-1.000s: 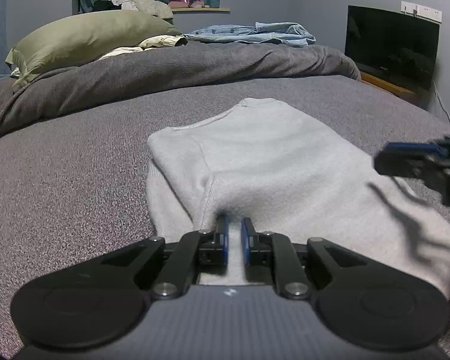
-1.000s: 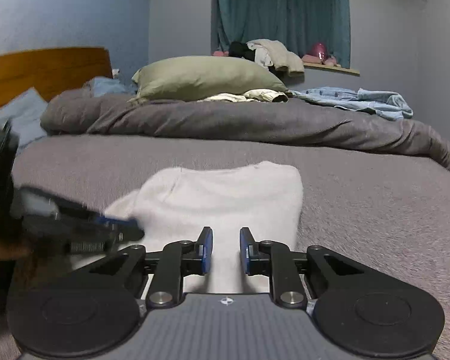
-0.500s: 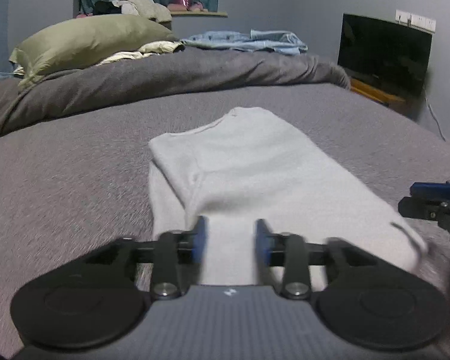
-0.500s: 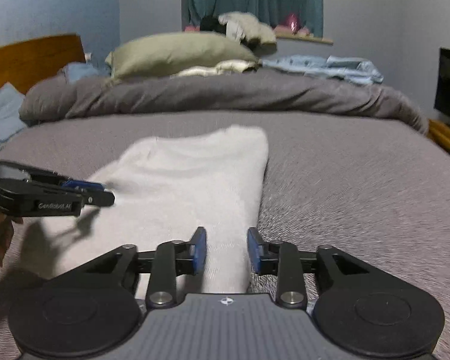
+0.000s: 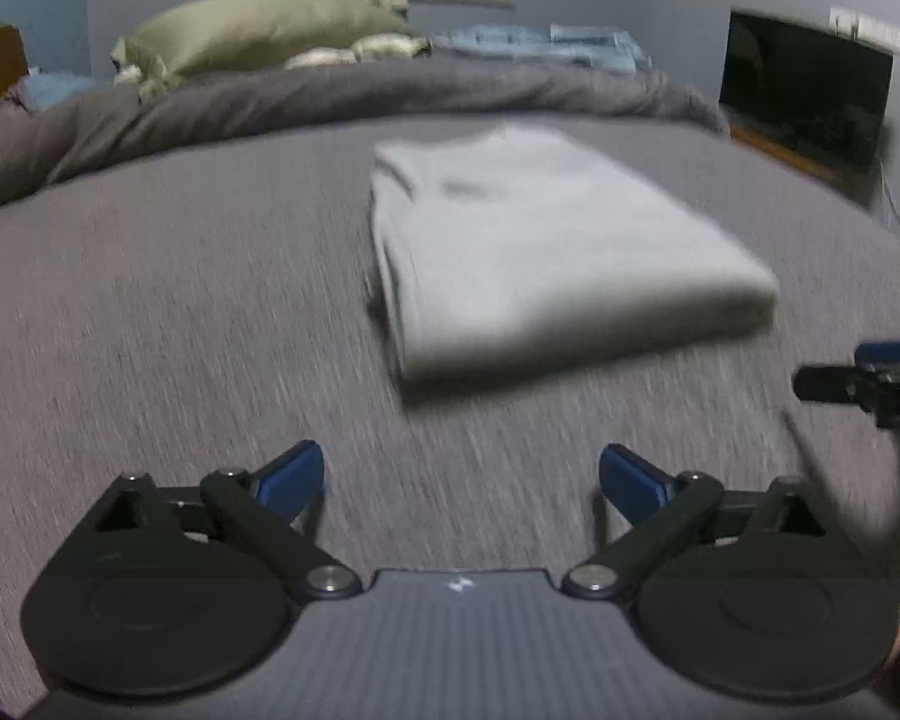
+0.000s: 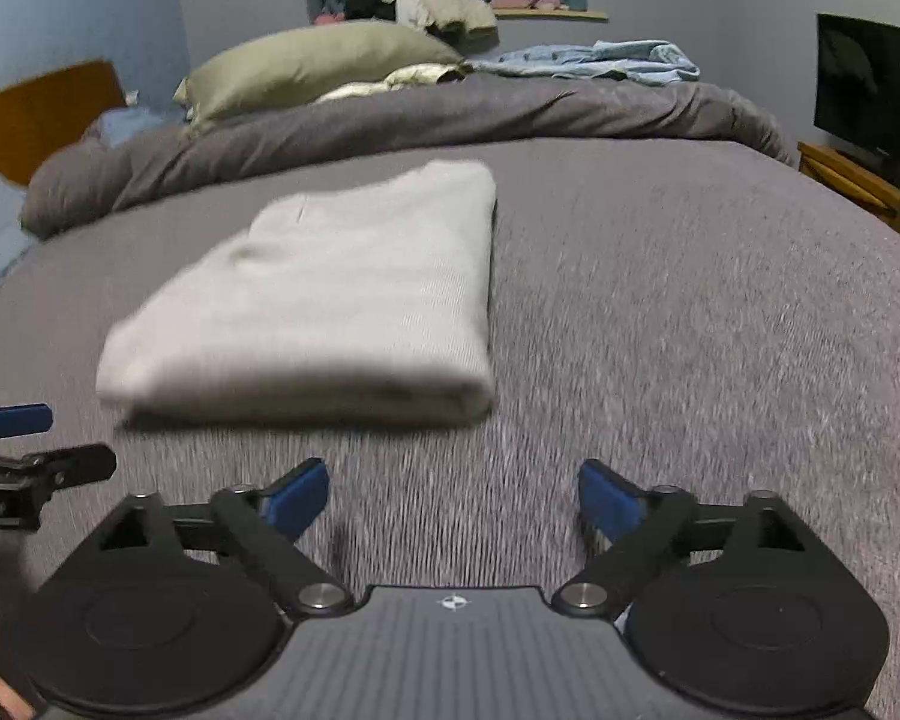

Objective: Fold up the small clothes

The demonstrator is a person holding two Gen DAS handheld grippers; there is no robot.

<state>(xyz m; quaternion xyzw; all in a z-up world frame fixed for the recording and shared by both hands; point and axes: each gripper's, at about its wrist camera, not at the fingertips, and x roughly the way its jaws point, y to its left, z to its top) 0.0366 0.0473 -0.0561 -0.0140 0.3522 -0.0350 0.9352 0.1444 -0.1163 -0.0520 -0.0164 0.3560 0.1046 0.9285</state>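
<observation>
A folded white garment (image 5: pixel 546 252) (image 6: pixel 330 312) lies flat on the grey bed cover (image 5: pixel 168 300) (image 6: pixel 690 312), a thick rectangle with its fold edge nearest me. My left gripper (image 5: pixel 459 480) sits back from the near edge, its jaws opening wide with only bed cover between them. My right gripper (image 6: pixel 453 495) is likewise drawn back in front of the garment, jaws opening, nothing between them. The right gripper's blue-tipped fingers (image 5: pixel 882 360) show at the right edge of the left wrist view. At the right wrist view's left edge, the left gripper's fingers (image 6: pixel 18 420) appear.
A rumpled grey duvet (image 6: pixel 450 114) runs across the far side of the bed, with an olive pillow (image 6: pixel 324 66) and blue clothing (image 6: pixel 594 60) behind it. A dark television (image 6: pixel 870 96) on a wooden stand is at the right. A wooden headboard (image 6: pixel 36 108) stands at the left.
Both grippers went from nearly shut at the garment's near edge to wide open and pulled back off it. The garment now lies alone, farther away in both views.
</observation>
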